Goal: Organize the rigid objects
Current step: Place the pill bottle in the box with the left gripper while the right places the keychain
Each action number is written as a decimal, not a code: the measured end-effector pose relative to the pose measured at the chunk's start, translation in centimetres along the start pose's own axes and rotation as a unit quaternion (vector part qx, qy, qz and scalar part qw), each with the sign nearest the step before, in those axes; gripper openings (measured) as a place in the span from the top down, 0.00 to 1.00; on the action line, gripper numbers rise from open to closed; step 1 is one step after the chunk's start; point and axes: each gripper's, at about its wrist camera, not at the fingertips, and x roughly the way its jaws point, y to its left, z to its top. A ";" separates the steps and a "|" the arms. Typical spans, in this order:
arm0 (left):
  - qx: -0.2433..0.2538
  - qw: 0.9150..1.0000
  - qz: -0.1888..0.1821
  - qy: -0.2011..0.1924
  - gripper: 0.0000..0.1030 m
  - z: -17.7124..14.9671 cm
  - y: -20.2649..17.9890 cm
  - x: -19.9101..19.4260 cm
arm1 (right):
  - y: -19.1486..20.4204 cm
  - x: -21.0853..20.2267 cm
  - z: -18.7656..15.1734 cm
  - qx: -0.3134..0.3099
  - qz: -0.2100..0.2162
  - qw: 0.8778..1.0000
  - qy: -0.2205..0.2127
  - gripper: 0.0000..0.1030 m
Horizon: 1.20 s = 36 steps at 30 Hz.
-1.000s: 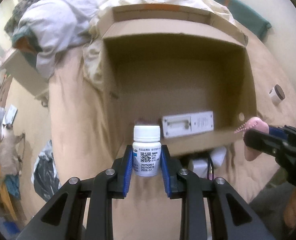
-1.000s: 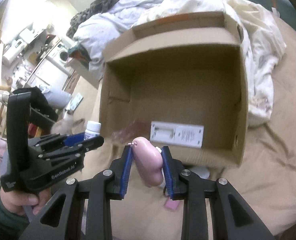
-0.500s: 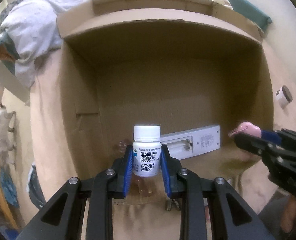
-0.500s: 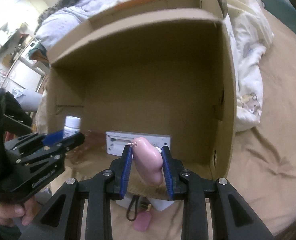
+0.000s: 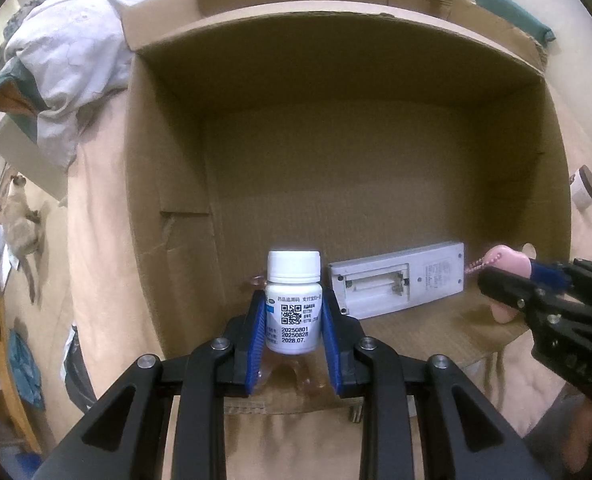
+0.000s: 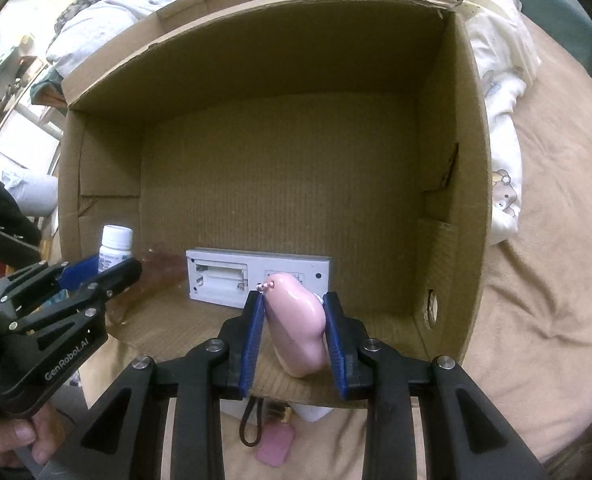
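Note:
My left gripper [image 5: 294,312] is shut on a white pill bottle [image 5: 293,296], held upright over the front left of the open cardboard box [image 5: 168,152]. My right gripper [image 6: 294,320] is shut on a glossy pink charm [image 6: 296,320] with a bead chain, held over the box's front edge. A white remote [image 5: 395,280] lies face down in the box with its battery bay open; it also shows in the right wrist view [image 6: 256,276]. A clear brownish item [image 6: 160,264] lies on the box floor under the bottle.
The box [image 6: 455,160] sits on a tan bedspread [image 6: 543,320]. Crumpled bedding [image 5: 68,64] lies behind it. A small white jar with a dark lid [image 5: 583,188] stands to the right. A pink tag and black loop [image 6: 272,448] lie on the bed before the box.
Both grippers have moved forward toward the box with their objects; the box now fills each view. Both grips are unchanged.

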 end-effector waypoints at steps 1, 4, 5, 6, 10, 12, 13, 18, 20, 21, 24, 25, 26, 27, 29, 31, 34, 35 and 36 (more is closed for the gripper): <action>0.000 1.000 0.000 -0.001 0.77 0.0 0.0 0.0 | 0.0 0.0 0.0 0.000 -0.002 1.000 0.001 0.69; 0.002 1.000 0.001 -0.002 0.77 0.0 0.0 0.0 | 0.1 0.0 -0.1 -0.002 -0.004 1.000 0.003 0.69; 0.002 1.000 0.001 -0.003 0.77 -0.1 -0.1 -0.1 | 0.2 0.1 0.0 -0.003 -0.004 1.000 0.003 0.69; 0.002 1.000 0.001 -0.004 0.77 -0.1 -0.1 -0.2 | 0.5 0.2 0.1 -0.003 -0.002 1.000 0.002 0.69; 0.003 1.000 -0.002 -0.007 0.77 -0.3 -0.4 -0.7 | 0.5 -0.4 0.2 0.000 0.007 1.000 -0.005 0.69; 0.007 1.000 0.001 -0.012 0.77 -0.4 -0.5 -1.0 | 0.5 -0.7 0.2 0.004 0.015 1.000 -0.009 0.65; 0.008 1.000 0.001 -0.014 0.77 -0.4 -0.5 -1.2 | 0.5 -1.0 0.3 0.004 0.019 1.000 -0.014 0.61; -0.008 0.999 -0.002 -0.033 0.43 -0.5 -0.6 -3.1 | 0.8 -3.7 0.5 -0.004 0.018 0.997 -0.074 0.21; -0.015 0.999 0.004 -0.052 0.37 -0.5 -0.5 -4.1 | 0.7 -4.4 0.6 -0.002 0.020 0.996 -0.091 0.06; -0.017 0.998 0.009 -0.061 0.37 -0.6 -0.4 -4.7 | 0.6 -4.7 0.6 0.001 0.026 0.995 -0.098 0.01; -0.017 0.998 0.010 -0.067 0.37 -0.7 -0.2 -5.3 | 0.3 -5.3 0.6 0.005 0.039 0.993 -0.109 0.00; -0.018 0.998 0.011 -0.067 0.37 -0.9 -0.2 -5.5 | 0.3 -5.4 0.5 0.003 0.038 0.993 -0.111 0.00; -0.020 0.997 0.013 -0.067 0.37 -1.0 -0.1 -5.6 | 0.3 -5.4 0.5 0.001 0.036 0.993 -0.112 0.00; -0.023 0.997 0.013 -0.067 0.37 -1.1 0.2 -5.6 | 0.4 -5.5 0.4 0.000 0.033 0.993 -0.114 0.00; -0.029 0.997 0.012 -0.065 0.37 -1.2 0.5 -5.6 | 0.4 -5.7 0.2 -0.002 0.038 0.992 -0.120 0.00; -0.031 0.998 0.012 -0.058 0.37 -1.3 0.7 -5.8 | 0.3 -5.7 0.0 0.003 0.063 0.990 -0.129 0.00; -0.032 0.998 0.007 -0.051 0.37 -1.6 1.4 -6.6 | -0.1 -6.2 -0.3 0.017 0.084 0.987 -0.136 0.00; -0.034 0.998 0.009 -0.055 0.37 -1.7 1.6 -7.1 | -0.4 -6.4 -0.3 0.024 0.093 0.986 -0.138 0.00; -0.036 0.998 0.011 -0.059 0.37 -2.0 1.8 -7.6 | -0.4 -6.7 -0.3 0.027 0.098 0.985 -0.140 0.00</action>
